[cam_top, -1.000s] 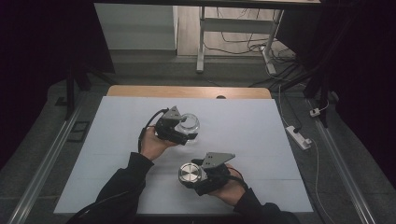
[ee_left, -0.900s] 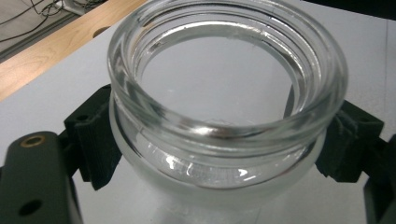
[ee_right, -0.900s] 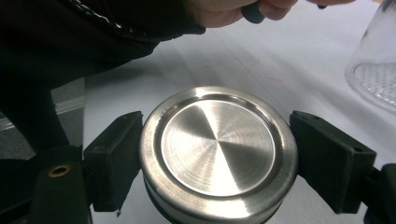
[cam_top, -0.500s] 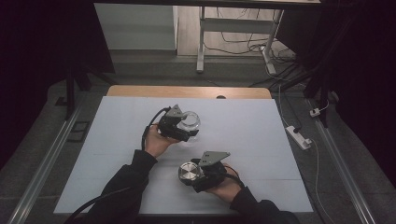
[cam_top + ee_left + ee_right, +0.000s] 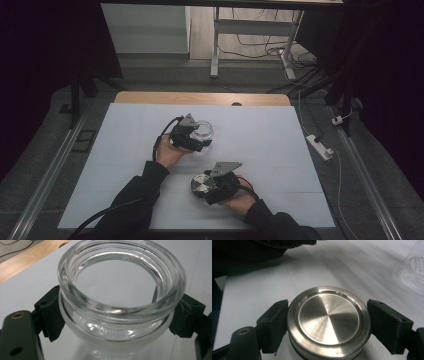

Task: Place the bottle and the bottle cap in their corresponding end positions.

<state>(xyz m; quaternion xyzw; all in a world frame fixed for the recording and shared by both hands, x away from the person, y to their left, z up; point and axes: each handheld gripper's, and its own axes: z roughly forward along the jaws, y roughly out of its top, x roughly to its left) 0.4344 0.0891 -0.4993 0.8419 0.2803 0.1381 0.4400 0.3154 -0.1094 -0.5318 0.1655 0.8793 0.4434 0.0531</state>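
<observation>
A clear glass jar (image 5: 120, 290) with a thick open rim is clamped just below its rim between the black pads of my left gripper (image 5: 120, 315). From above, the jar (image 5: 202, 133) sits at the tip of my left gripper (image 5: 197, 137), near the middle of the white table. A round brushed-steel lid (image 5: 329, 320) is pinched at its sides by my right gripper (image 5: 329, 325). The high view shows the lid (image 5: 201, 184) and my right gripper (image 5: 207, 186) closer to the front edge. Part of the jar (image 5: 415, 270) appears at the right edge of the right gripper view.
The white tabletop (image 5: 280, 145) has a wooden strip (image 5: 200, 98) along its far edge. A white power strip (image 5: 320, 146) lies on the floor to the right. A metal stand (image 5: 216, 40) and cables are on the floor beyond the table.
Both hands have sunk a little toward the table with the jar and the lid still in the jaws. The grips look unchanged.
</observation>
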